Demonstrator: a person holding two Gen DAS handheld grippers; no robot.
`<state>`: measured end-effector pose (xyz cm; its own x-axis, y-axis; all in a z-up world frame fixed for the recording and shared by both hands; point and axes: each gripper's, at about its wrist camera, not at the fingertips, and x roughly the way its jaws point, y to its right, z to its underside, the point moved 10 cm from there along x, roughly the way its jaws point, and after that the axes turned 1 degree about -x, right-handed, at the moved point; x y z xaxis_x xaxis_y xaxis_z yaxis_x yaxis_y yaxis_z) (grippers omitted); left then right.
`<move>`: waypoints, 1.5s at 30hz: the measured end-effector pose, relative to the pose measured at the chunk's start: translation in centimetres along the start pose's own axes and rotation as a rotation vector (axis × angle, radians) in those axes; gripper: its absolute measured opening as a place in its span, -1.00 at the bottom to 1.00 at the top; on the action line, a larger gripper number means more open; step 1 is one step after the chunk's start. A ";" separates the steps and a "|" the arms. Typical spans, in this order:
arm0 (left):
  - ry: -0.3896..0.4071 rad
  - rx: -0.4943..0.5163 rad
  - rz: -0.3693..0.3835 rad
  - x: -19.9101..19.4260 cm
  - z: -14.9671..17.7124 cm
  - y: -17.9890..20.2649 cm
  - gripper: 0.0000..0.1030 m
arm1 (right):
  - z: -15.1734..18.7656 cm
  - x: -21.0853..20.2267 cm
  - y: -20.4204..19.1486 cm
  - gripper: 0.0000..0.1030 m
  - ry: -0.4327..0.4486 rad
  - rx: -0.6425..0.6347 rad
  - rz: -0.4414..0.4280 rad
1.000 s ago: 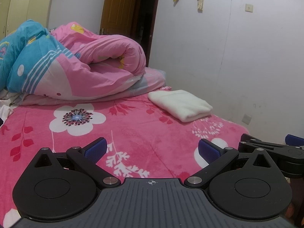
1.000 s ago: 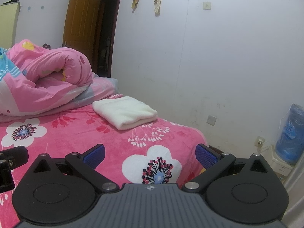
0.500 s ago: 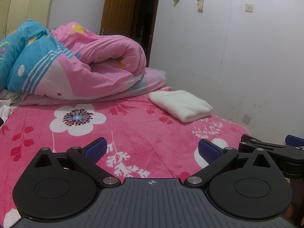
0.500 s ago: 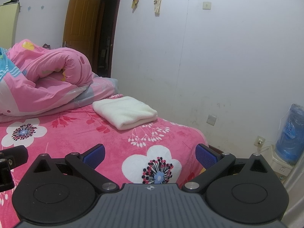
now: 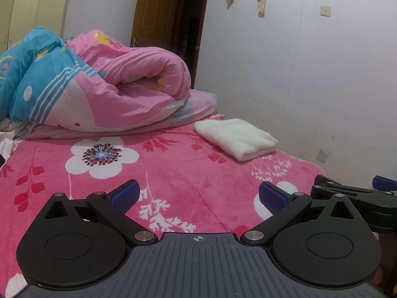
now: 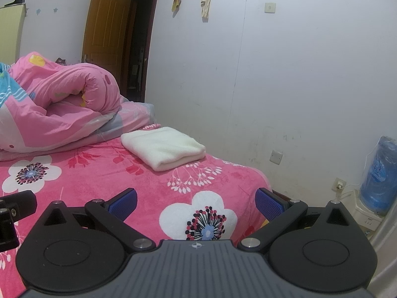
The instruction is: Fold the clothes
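Lying folded, white garment [image 6: 163, 147] well beyond right hand-held gripper [image 6: 196, 202].

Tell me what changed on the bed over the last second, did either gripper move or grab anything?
Nothing visibly changed. The left gripper and right gripper stay open and empty above the pink blanket, and the folded white cloth lies untouched near the wall.

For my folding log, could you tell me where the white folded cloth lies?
The white folded cloth lies on the pink floral blanket near its wall-side edge, just in front of the rolled pink quilt.
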<state>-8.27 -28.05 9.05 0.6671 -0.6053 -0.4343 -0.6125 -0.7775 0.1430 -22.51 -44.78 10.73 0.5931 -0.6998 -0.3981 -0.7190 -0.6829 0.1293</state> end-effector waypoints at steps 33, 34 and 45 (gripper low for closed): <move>-0.006 -0.003 -0.003 0.0 0.1 -0.2 1.00 | 0.1 -0.2 -0.4 1.00 -0.005 -0.006 -0.001; -0.006 -0.002 -0.002 0.0 0.1 -0.3 1.00 | 0.1 -0.2 -0.5 1.00 -0.005 -0.006 -0.001; -0.006 -0.002 -0.003 0.1 0.1 -0.3 1.00 | 0.2 -0.1 -0.4 1.00 -0.009 -0.007 -0.006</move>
<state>-8.10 -27.90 8.84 0.6663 -0.6019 -0.4402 -0.6095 -0.7797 0.1435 -22.31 -44.41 10.54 0.5942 -0.6936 -0.4072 -0.7129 -0.6886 0.1327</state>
